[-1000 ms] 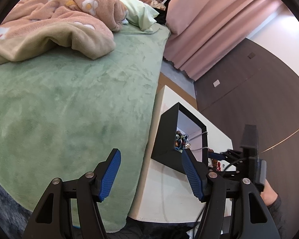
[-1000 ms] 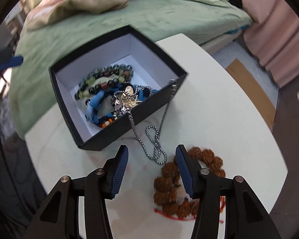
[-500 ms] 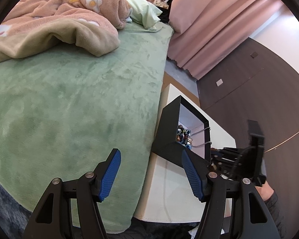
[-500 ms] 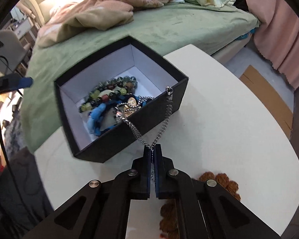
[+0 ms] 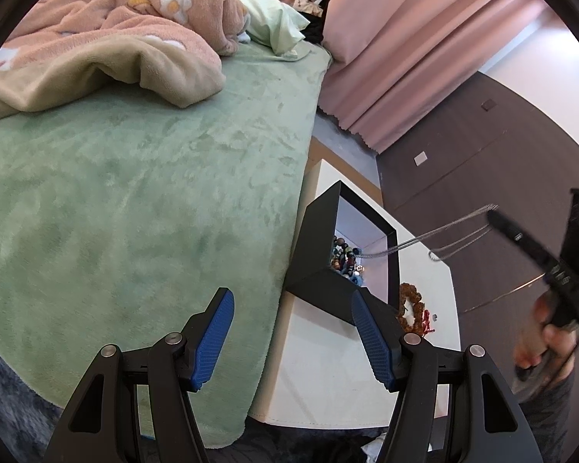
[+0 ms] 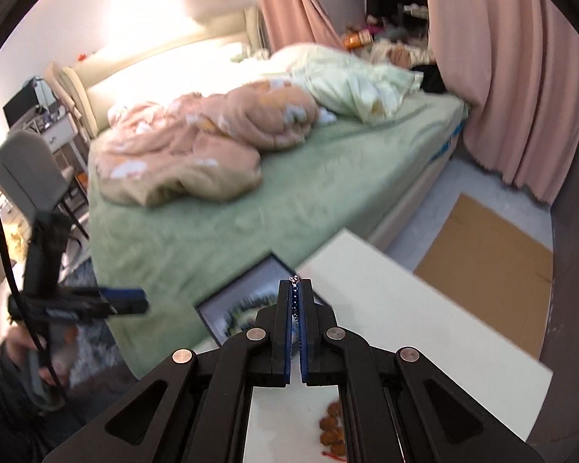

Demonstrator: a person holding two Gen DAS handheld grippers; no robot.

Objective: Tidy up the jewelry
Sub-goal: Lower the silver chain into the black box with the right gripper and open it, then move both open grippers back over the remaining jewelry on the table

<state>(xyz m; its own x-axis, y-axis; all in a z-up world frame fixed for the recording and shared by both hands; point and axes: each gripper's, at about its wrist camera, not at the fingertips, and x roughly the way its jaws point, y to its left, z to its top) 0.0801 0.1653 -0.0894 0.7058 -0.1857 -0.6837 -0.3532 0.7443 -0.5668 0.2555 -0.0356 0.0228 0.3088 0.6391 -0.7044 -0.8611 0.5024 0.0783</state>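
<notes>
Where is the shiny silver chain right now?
In the left wrist view, the silver chain stretches in the air on the right, from the black box up to the shut right gripper.

We are in a bedroom at home. A bed (image 5: 135, 193) with a green plush cover fills most of our view, with a rumpled pink flowered blanket (image 5: 115, 38) and a pale green pillow (image 5: 274, 23) on it. Pink curtains (image 5: 424, 58) hang to the floor, and a grey chair (image 6: 27, 173) stands by a cluttered desk (image 6: 38, 123).
</notes>
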